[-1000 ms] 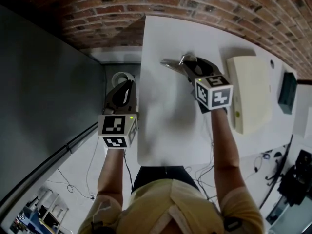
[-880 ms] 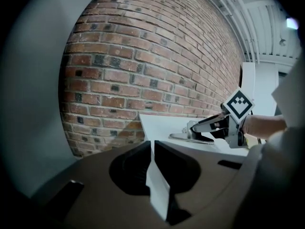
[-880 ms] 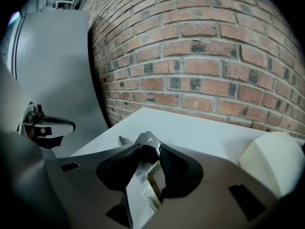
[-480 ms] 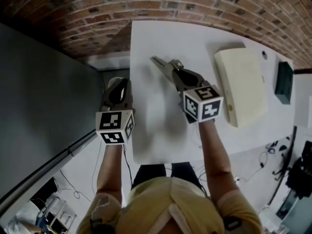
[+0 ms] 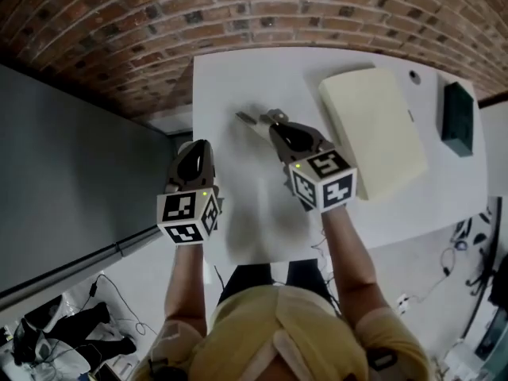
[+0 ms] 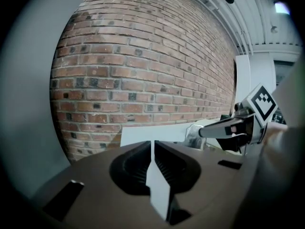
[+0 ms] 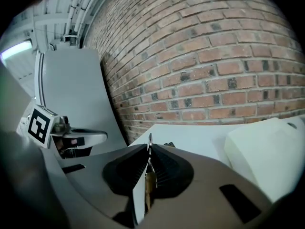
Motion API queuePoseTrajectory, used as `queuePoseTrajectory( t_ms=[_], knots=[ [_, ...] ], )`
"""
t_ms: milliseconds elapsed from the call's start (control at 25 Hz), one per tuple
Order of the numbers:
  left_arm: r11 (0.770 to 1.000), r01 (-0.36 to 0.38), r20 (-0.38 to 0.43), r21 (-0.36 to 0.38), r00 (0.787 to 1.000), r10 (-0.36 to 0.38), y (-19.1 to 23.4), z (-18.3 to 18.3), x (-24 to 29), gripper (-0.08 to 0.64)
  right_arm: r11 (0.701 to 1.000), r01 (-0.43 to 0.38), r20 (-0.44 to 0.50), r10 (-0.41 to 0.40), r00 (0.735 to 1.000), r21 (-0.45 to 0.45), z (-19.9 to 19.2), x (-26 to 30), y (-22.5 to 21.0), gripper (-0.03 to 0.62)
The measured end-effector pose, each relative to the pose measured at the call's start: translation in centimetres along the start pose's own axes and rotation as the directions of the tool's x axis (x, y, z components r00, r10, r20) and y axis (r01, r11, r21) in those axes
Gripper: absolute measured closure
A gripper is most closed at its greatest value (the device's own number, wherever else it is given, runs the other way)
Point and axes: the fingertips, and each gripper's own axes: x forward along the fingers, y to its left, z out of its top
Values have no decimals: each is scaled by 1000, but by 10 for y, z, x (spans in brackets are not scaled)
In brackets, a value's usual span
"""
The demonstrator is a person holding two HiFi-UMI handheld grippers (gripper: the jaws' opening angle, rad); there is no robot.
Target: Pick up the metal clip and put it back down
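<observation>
The metal clip (image 5: 251, 120) is a thin silver piece sticking out past the tips of my right gripper (image 5: 278, 127) over the white table (image 5: 230, 78). The right jaws are closing with the clip between them, and the pads press on it. In the right gripper view the clip (image 7: 149, 140) shows as a narrow upright sliver between the jaws of the right gripper (image 7: 148, 152). My left gripper (image 5: 194, 148) hangs beside the table's left edge. Seen in its own view, the left gripper (image 6: 153, 149) has its jaws together with nothing between them.
A cream flat box (image 5: 373, 129) lies on the table right of my right gripper. A dark green object (image 5: 457, 119) sits at the far right. A brick wall (image 5: 238, 14) runs behind the table and a grey panel (image 5: 71, 157) stands at the left.
The right jaws, open around the clip a second ago, have closed on it. The head view has swung, so the table and box sit further left and lower.
</observation>
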Motion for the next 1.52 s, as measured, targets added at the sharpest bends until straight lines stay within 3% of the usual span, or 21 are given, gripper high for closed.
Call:
queuePoseTrajectory(
  t_ms=[480, 800, 1080, 1520],
  knots=[
    [992, 113, 7, 49, 993, -114, -131, 27, 26, 555, 996, 84, 73, -86, 994, 23, 9, -120, -82, 563],
    [968, 220, -3, 118, 975, -221, -231, 46, 62, 555, 974, 201, 108, -212, 971, 100, -9, -202, -166, 563],
    [914, 353, -31, 200, 935, -354, -335, 59, 88, 555, 930, 320, 140, -347, 928, 180, -23, -281, -241, 563],
    [797, 528, -114, 293, 847, -519, -480, 54, 118, 555, 804, 491, 114, -552, 826, 336, -91, -404, -336, 563]
  ],
)
